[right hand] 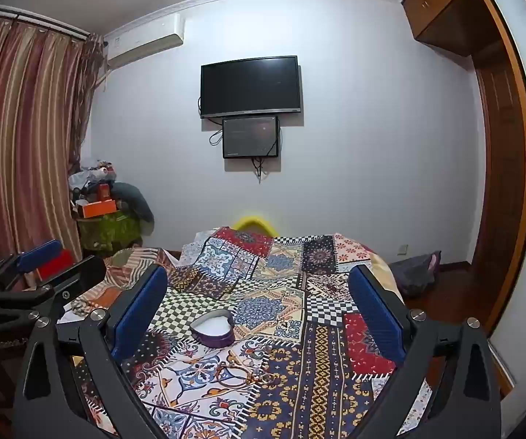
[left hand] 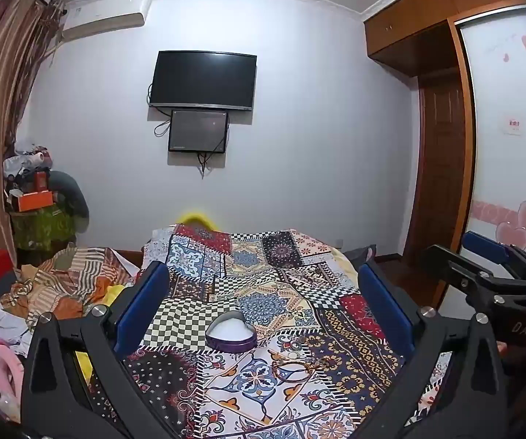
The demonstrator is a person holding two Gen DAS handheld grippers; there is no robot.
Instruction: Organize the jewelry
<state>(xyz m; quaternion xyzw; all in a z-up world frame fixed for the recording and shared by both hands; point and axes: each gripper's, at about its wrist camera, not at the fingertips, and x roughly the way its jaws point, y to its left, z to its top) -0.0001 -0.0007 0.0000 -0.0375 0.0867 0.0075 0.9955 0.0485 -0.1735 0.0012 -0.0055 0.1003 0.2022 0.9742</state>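
Observation:
A purple heart-shaped box (left hand: 231, 333) with white lining sits open on the patterned bedspread (left hand: 263, 292); it also shows in the right wrist view (right hand: 213, 328). Just in front of it lie small jewelry pieces, a thin bangle and rings (left hand: 297, 366), also seen in the right wrist view (right hand: 241, 375). My left gripper (left hand: 263, 300) is open and empty, held above the bed with the box between its blue pads. My right gripper (right hand: 259, 300) is open and empty, likewise above the bed. Each gripper shows at the edge of the other's view.
A TV (left hand: 202, 80) and a smaller screen hang on the far wall. Piles of clothes and boxes (left hand: 43, 292) lie left of the bed. A wooden wardrobe and door (left hand: 442, 146) stand on the right. Striped curtains (right hand: 17, 139) hang at left.

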